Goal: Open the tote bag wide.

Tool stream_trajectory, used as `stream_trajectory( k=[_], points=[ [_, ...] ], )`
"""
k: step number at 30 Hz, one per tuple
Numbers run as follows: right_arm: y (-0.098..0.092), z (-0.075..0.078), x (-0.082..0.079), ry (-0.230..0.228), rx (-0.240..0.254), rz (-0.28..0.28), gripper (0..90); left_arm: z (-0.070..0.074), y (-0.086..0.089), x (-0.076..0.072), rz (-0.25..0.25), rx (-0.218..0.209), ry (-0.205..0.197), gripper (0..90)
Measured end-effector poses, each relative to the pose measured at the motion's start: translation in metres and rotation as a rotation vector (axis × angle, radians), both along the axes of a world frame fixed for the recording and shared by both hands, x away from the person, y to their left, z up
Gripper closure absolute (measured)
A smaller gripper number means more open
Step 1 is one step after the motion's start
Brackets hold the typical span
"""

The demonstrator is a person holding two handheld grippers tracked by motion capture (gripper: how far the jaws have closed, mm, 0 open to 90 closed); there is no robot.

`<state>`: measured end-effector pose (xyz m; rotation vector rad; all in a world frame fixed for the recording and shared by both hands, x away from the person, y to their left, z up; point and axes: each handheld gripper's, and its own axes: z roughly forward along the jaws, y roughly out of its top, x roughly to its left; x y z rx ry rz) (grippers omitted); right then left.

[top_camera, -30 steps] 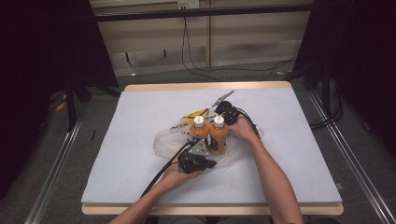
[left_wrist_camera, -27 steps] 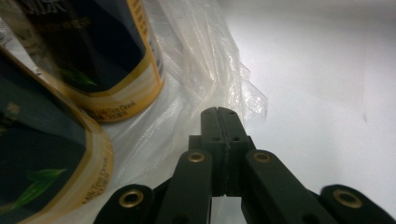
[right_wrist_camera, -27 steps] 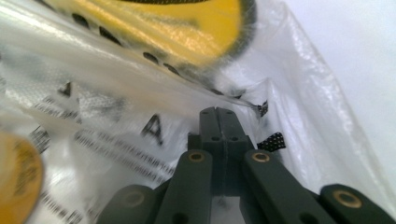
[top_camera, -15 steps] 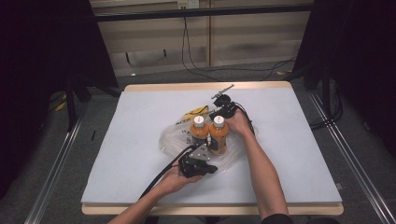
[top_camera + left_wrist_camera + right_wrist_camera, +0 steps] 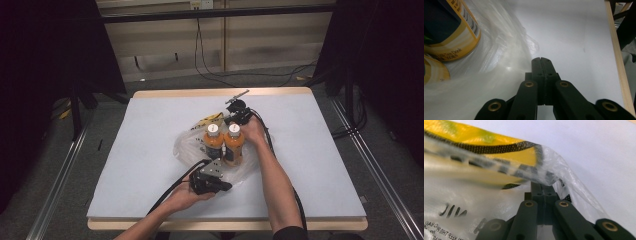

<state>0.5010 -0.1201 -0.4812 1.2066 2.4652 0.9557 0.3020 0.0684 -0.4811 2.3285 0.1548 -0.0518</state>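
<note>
Clear plastic bag (image 5: pixel 235 167) mid-counter (image 5: pixel 150 150) under two upright orange drink bottles (image 5: pixel 224 142). Right gripper (image 5: pixel 543 187) fingers clenched on its far edge (yellow packet inside); left gripper (image 5: pixel 540 60) clenched empty at near edge.

Two bottles (image 5: pixel 224 142) and crumpled bag (image 5: pixel 187 145) crowd mid-table (image 5: pixel 125 165); its edges lie free.

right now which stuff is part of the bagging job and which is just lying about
In the job:
- clear plastic bag
- two orange drink bottles
- yellow packet
- left gripper
- right gripper

Lying about:
- cables on the floor
</note>
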Motion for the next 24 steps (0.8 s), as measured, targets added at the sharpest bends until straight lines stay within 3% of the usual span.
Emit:
stream_trajectory(
  k=[2,4,7,9,11,12,15,18,20,24],
  points=[
    [0.0,0.0,-0.001,0.003,0.003,-0.003,90.0,0.0,0.0,0.002,-0.003,0.004,0.009,90.0],
    [-0.002,0.0,-0.002,0.012,0.025,-0.001,90.0,-0.001,0.0,0.001,0.004,-0.019,0.016,90.0],
    [-0.003,0.002,-0.005,0.017,0.055,0.017,90.0,0.003,0.002,0.003,-0.002,0.003,0.018,90.0],
    [-0.006,0.008,-0.01,0.008,0.088,0.027,90.0,0.003,0.003,0.003,0.014,-0.041,0.031,90.0],
    [-0.008,0.012,-0.013,-0.005,0.102,0.038,90.0,0.006,0.005,0.004,0.019,-0.058,0.032,90.0],
    [-0.009,0.014,-0.015,-0.008,0.113,0.051,90.0,0.01,0.007,0.006,0.027,-0.093,0.032,90.0],
    [-0.011,0.023,-0.021,-0.023,0.126,0.065,90.0,0.017,0.011,0.01,0.036,-0.124,0.036,89.9],
    [-0.015,0.031,-0.026,-0.04,0.165,0.08,90.0,0.018,0.014,0.012,0.063,-0.143,0.04,88.8],
    [-0.017,0.035,-0.03,-0.05,0.157,0.079,90.0,0.018,0.016,0.013,0.071,-0.148,0.043,88.0],
    [-0.022,0.041,-0.036,-0.066,0.183,0.083,90.0,0.018,0.017,0.014,0.087,-0.137,0.034,86.4]
  ],
)
